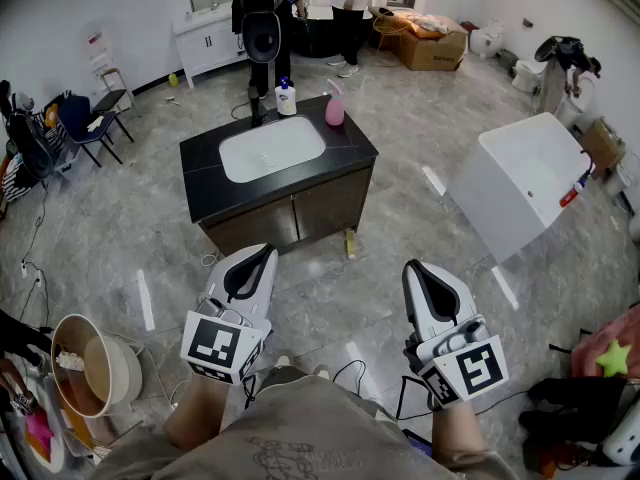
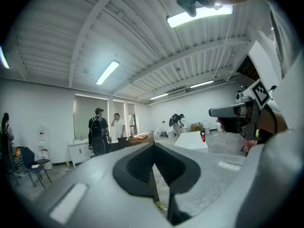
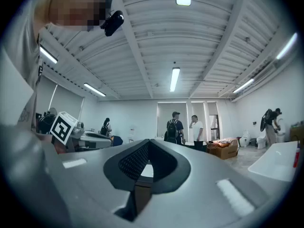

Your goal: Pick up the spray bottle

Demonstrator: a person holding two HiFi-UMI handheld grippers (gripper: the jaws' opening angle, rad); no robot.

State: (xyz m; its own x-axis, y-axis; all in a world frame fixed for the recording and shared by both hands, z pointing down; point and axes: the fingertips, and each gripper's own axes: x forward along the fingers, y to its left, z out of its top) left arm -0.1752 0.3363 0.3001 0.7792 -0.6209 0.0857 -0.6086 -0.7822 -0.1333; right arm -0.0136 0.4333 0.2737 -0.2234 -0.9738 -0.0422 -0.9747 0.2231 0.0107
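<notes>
A pink spray bottle (image 1: 334, 105) stands on the back right corner of a black counter (image 1: 201, 152) with a white sink (image 1: 271, 148). Beside it, at the counter's back edge, stands a white pump bottle (image 1: 286, 98) with a blue label. My left gripper (image 1: 262, 254) and right gripper (image 1: 413, 269) are low in the head view, well short of the counter, both raised and pointing forward. The jaws of each are closed together with nothing between them. In the left gripper view (image 2: 153, 147) and the right gripper view (image 3: 148, 143) the bottle is not visible.
The dark cabinet (image 1: 290, 213) under the counter stands mid-floor on grey tiles. A white tub (image 1: 525, 180) leans at the right. A round bucket (image 1: 95, 373) stands at the lower left. Two people (image 1: 262, 13) and a cardboard box (image 1: 432, 43) are behind. A yellow item (image 1: 351, 244) lies by the cabinet.
</notes>
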